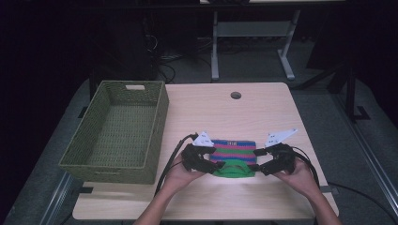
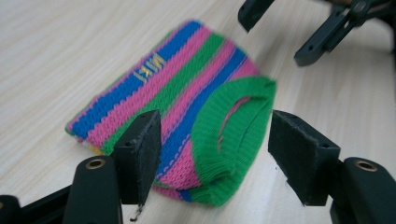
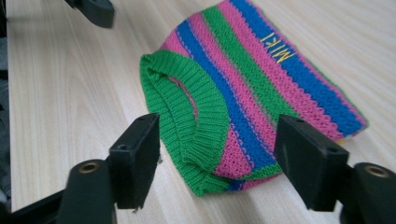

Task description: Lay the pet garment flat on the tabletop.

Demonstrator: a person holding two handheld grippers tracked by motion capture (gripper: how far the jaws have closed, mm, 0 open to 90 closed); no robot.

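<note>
Low over the wooden table (image 1: pixel 263 108), both hands angle inward; left gripper (image 2: pixel 212 149) and right gripper (image 3: pixel 217 158), jaws parted, straddle the striped ribbed knit (image 1: pixel 233 157) without pressing; woven basket (image 1: pixel 117 131) at nine o'clock.

Count, tabletop and around:

- 1 striped knit garment, pink/blue/green w/ green ribbed collar (image 1: pixel 233 158), yellow stitched lettering on 1 blue stripe. Collar openings seen: 1.
- 1 green woven rectangular basket (image 1: pixel 157 123), 1 cut-out handle slot visible on far wall.
- 1 light wooden table (image 1: pixel 244 112), w/ 1 round cable hole (image 1: pixel 235 95) near far edge.
- 2 black handheld grippers: left gripper (image 1: pixel 215 160), right gripper (image 1: pixel 257 159); 2 jaws each, 4 total. 2 white three-cornered plates, 1 per gripper. 2 cables, 1 per gripper.
- 2 hands, 2 forearms, 1 person.
- 1 grey-framed table behind, approx 2 legs visible.
</note>
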